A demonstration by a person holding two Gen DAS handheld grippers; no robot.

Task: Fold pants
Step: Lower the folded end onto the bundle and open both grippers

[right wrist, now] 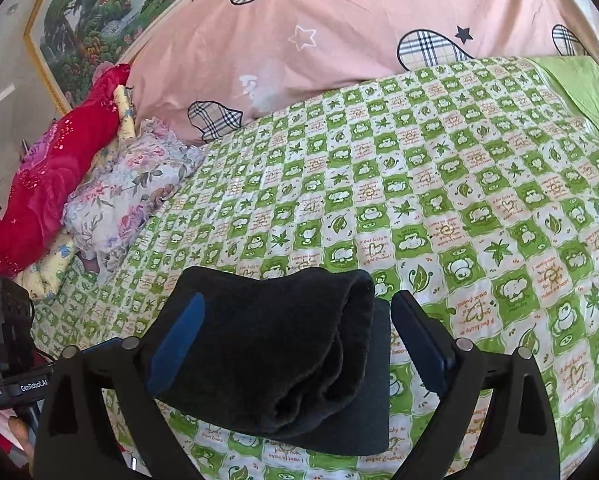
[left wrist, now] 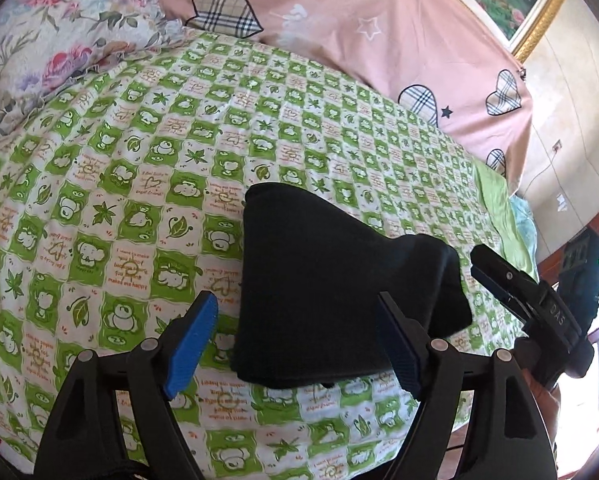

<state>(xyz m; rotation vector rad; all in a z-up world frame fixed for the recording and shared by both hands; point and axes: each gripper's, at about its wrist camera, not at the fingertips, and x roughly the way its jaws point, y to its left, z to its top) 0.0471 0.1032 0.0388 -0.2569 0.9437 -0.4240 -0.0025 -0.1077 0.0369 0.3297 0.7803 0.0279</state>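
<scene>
As the fold nears its end, the black pants (right wrist: 283,352) lie in a compact, layered bundle near the front edge of the bed (right wrist: 439,200), on its green checked sheet, well clear of the pink duvet (right wrist: 339,40) at the far edge. The left gripper (left wrist: 299,344) hovers with its jaws wide and empty, the bundle between and just beyond its blue pads (left wrist: 191,340). The right gripper (right wrist: 295,344) stands equally wide, holding nothing, straddling the rolled top fold. The work appears nearly done; the next move likely calls for pressing or squaring the stack
</scene>
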